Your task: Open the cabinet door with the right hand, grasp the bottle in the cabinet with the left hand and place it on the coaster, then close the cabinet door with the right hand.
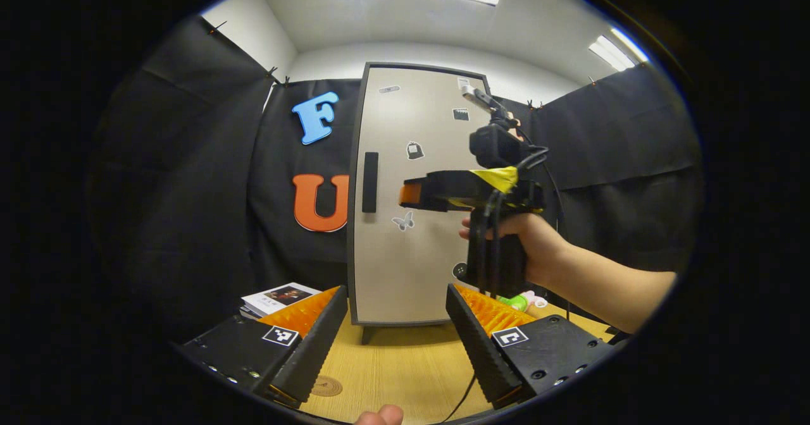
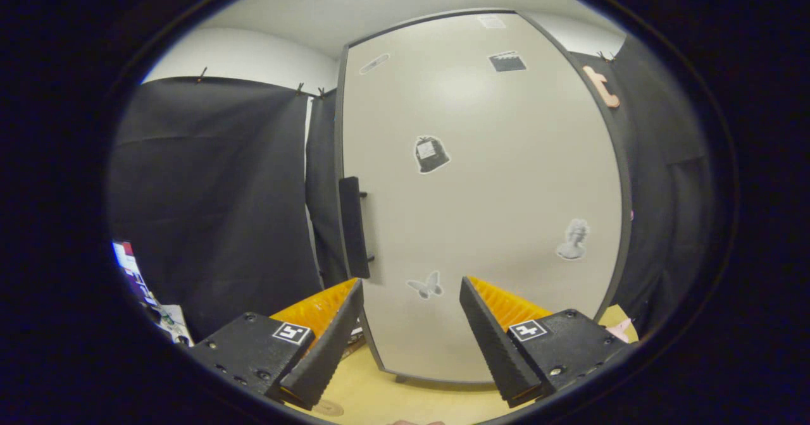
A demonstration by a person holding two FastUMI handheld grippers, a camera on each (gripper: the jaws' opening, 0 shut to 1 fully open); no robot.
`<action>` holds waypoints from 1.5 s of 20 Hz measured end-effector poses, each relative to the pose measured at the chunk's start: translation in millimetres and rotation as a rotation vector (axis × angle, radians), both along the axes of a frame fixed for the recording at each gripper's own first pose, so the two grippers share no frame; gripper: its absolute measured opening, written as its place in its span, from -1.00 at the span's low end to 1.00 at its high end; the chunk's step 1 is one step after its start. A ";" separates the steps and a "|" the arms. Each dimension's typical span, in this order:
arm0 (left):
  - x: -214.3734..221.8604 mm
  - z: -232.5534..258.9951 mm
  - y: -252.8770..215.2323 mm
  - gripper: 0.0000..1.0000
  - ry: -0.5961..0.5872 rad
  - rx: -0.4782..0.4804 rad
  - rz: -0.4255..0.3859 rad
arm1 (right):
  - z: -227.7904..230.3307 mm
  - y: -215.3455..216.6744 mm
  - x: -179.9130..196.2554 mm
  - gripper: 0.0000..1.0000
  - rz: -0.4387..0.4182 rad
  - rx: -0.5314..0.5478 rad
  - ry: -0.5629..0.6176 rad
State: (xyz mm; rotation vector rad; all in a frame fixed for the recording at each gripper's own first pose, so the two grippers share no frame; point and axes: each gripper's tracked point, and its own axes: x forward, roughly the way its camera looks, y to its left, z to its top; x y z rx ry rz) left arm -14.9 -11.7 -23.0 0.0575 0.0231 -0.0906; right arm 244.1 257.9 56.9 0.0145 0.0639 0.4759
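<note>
Getting ready to open the cabinet

The right gripper (image 2: 411,333), jaws apart, nears the door handle (image 2: 354,226); the left gripper (image 1: 397,336) waits open.

The closed pale grey cabinet door (image 1: 411,197) is hiding everything inside; a round cork coaster (image 1: 326,386) is peeking out, partly covered.

The cabinet door (image 2: 481,210) stands shut across the whole cabinet front, barring any way inside. Its dark upright handle (image 2: 353,227) juts out near the door's left edge, with open air around it. The right tongs (image 1: 411,194), held by a hand (image 1: 535,241), hang apart from the door's face. Bare counter (image 1: 405,368) lies open before the cabinet; a round coaster (image 1: 326,386) lies flat there.
</note>
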 end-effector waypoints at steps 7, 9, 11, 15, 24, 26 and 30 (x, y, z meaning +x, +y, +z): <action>2.6 -0.3 21.2 0.90 0.002 0.004 0.036 | -3.0 58.7 42.7 0.89 0.020 -0.043 0.036; 2.7 -0.5 26.2 0.90 0.000 0.001 0.047 | -3.5 69.8 45.8 0.93 0.023 -0.064 0.026; 3.9 -1.1 31.3 0.90 0.003 -0.002 0.055 | -1.5 79.9 48.6 0.84 0.023 -0.087 0.002; 5.9 -0.3 37.8 0.89 0.000 -0.002 0.065 | -6.7 88.0 57.8 0.42 -0.010 -0.129 0.011; 6.5 0.7 47.8 0.90 -0.003 -0.010 0.081 | -8.8 88.0 64.4 -0.47 -0.049 -0.147 0.001; 4.5 3.6 50.2 0.90 -0.009 -0.010 0.085 | -9.0 87.9 63.8 -0.56 -0.052 -0.147 0.002; -1.1 8.1 54.7 0.89 -0.020 -0.007 0.092 | -8.9 87.8 62.6 -0.60 -0.061 -0.140 0.018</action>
